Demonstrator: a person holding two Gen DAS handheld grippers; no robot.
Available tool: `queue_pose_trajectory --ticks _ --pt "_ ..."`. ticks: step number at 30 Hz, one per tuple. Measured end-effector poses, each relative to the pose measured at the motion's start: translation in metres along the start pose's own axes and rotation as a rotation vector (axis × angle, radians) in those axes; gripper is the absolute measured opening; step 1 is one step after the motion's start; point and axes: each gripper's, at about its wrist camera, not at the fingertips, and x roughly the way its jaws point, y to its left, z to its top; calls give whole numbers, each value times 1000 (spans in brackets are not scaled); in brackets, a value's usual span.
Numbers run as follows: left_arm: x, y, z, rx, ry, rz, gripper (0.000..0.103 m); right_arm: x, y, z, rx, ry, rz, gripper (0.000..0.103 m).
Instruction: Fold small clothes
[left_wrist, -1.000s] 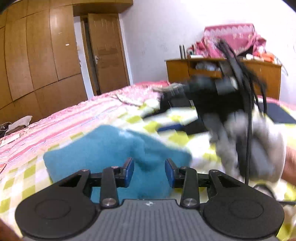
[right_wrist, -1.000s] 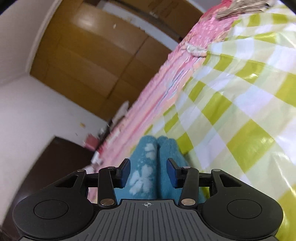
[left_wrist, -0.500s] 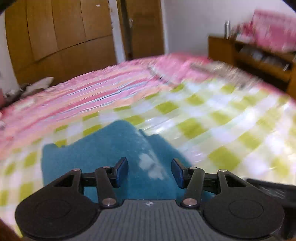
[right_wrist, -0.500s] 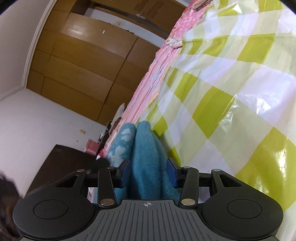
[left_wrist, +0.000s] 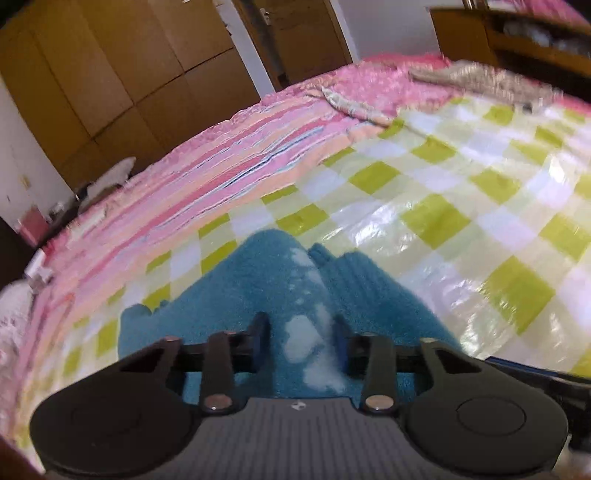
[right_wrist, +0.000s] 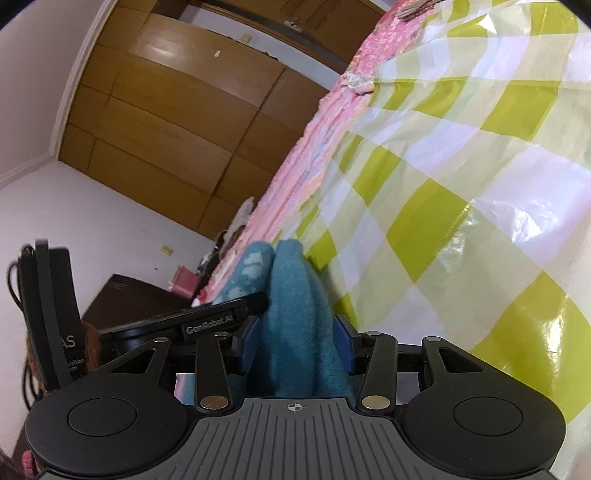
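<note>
A small teal fleece garment (left_wrist: 266, 291) with white patches lies bunched on a green-and-white checked sheet (left_wrist: 461, 192). My left gripper (left_wrist: 301, 343) is low over its near end, jaws open, with a white-patched fold between the fingers. In the right wrist view the same teal garment (right_wrist: 295, 295) rises in a ridge between the fingers of my right gripper (right_wrist: 297, 345), whose jaws stand open around it. The left gripper's body (right_wrist: 192, 321) shows just to the left of the right one.
The checked sheet covers a bed with a pink striped blanket (left_wrist: 207, 177). Wooden wardrobe doors (left_wrist: 122, 81) stand behind. A wooden cabinet (left_wrist: 517, 40) is at the far right. A crumpled grey cloth (left_wrist: 476, 77) lies at the bed's far end.
The left gripper has swung left and dropped close over the teal garment. The right gripper has moved in beside the left one, with the garment now bunched higher between its fingers.
</note>
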Motion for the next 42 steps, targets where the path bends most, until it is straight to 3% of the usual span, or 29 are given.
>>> queue_pose_trajectory --ticks 8,15,19,21,24,26,28,30,35,39,41,42 --pt "-28 55 -16 -188 -68 -197 28 20 9 0 42 40 102 48" --pt "-38 74 -25 -243 -99 -284 27 58 39 5 -3 70 44 51" --pt "-43 99 -30 -326 -124 -344 27 71 54 11 44 89 122 33" --pt "-46 107 -32 -345 -135 -354 27 73 61 11 45 97 152 32" --pt "-43 109 -36 -358 -142 -370 27 62 65 10 -2 62 86 34" --pt "-37 105 -37 -365 -138 -382 27 43 54 10 13 0 23 42" --pt "-32 102 -39 -375 -128 -398 27 25 44 9 27 -51 -16 70" --pt "-30 100 -41 -377 -128 -403 27 19 43 7 -11 -54 -79 71" --pt "-33 106 -42 -384 -136 -414 27 24 50 -3 -94 -19 -134 71" --pt "-33 104 -44 -377 -136 -413 27 52 57 -8 -138 86 -158 70" --pt "-34 105 -45 -382 -139 -418 27 56 62 -12 -152 86 -184 65" --pt "-35 107 -45 -386 -140 -423 27 52 67 -13 -164 82 -177 57"
